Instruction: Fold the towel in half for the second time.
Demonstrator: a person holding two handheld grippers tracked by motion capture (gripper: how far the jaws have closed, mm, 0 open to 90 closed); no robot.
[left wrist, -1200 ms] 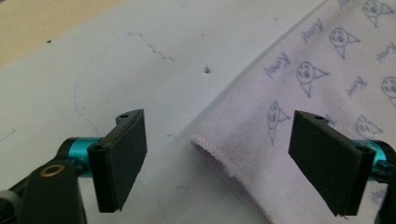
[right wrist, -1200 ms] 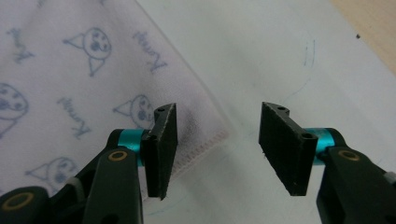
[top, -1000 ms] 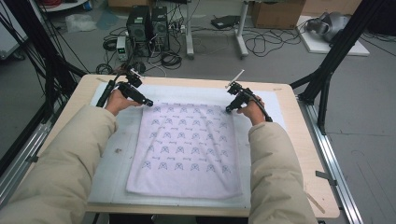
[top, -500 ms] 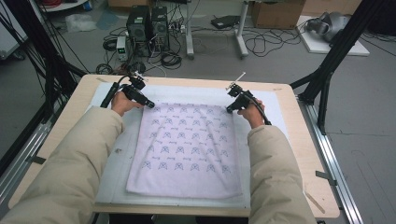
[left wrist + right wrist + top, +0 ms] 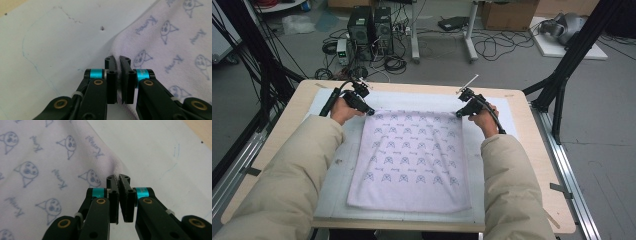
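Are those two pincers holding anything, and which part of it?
Yes. Each is clamped on the printed towel: left gripper on one far corner, right gripper on the other.

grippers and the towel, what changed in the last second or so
Both grippers have just been closing, and each now pinches a far corner of the towel: the left gripper on its far left corner, the right gripper on its far right corner. The hands barely shifted. The towel still lies flat on the white mat, in the same place, not yet lifted.
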